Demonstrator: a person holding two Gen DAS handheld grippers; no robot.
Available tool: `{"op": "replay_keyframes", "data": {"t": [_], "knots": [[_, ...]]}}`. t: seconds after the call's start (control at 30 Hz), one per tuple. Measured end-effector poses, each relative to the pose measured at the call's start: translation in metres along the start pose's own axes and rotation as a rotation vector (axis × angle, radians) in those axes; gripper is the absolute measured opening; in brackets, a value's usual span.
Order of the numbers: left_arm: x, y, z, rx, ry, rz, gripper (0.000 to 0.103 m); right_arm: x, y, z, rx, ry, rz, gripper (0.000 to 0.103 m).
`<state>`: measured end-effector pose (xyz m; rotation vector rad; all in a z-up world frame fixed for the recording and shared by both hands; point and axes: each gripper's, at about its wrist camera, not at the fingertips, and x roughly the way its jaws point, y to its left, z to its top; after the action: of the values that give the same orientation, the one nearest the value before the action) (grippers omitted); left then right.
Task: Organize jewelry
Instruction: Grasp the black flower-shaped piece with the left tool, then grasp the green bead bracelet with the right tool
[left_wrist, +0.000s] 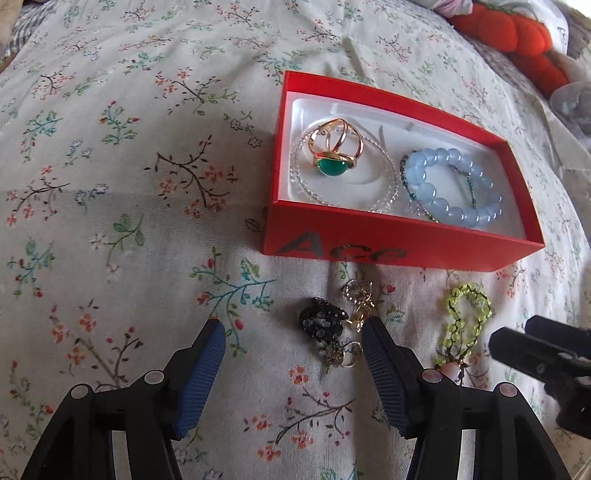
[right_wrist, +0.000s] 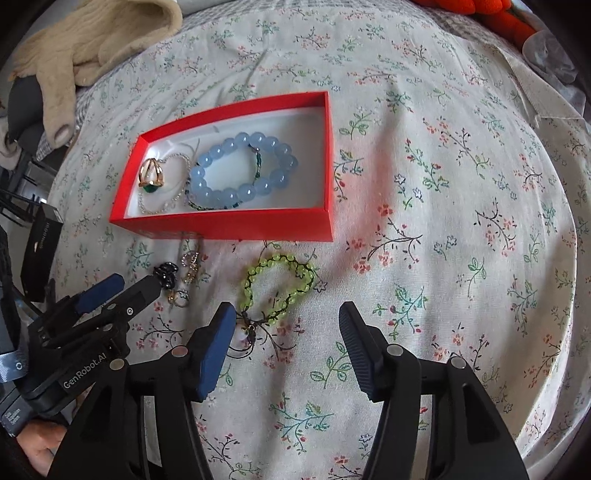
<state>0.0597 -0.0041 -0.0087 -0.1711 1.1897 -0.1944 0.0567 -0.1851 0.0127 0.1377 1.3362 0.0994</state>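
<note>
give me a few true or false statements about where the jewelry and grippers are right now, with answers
1. The blue bead bracelet lies inside the red box. True.
2. The green bead bracelet is in the box too. False: it lies on the floral sheet, in front of the box.
3. The right gripper is shut on the green bracelet. False: its fingers are spread open and hold nothing.
4. The gold ring with a green stone sits in the box. True.
5. The left gripper is open, with a dark beaded piece on the sheet between its fingers. True.
</note>
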Motion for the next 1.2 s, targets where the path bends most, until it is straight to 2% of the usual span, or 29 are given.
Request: {"op": "replay_keyframes", "data": {"t": [0.2,0.3,0.37,0.53,0.8,1.03,1.2], "knots": [[0.01,-0.008,0.004,0.025,0.003,-0.031,0.05,0.002,-0.005,0.006,0.012,-0.002,-0.01,0.061],[0.017,-0.011,0.008,0.028,0.014,-0.022,0.042,0.002,-0.009,0.008,0.017,-0.001,-0.019,0.061],[0.02,-0.012,0.009,0.024,0.022,-0.023,0.033,0.003,-0.012,0.009,0.018,0.001,-0.023,0.061],[0.024,-0.015,0.012,0.03,0.034,0.003,0.022,0.008,-0.018,0.013,0.036,0.008,-0.017,0.061],[0.017,-0.013,0.011,0.016,0.028,0.035,0.022,0.014,-0.029,0.016,0.076,0.024,-0.02,0.061],[-0.004,-0.003,0.006,-0.034,0.008,-0.012,0.022,0.025,-0.032,0.015,0.112,0.051,-0.01,0.061],[-0.01,0.002,0.003,-0.038,0.008,-0.018,0.022,0.034,-0.023,0.016,0.081,0.053,-0.063,0.062]]}}
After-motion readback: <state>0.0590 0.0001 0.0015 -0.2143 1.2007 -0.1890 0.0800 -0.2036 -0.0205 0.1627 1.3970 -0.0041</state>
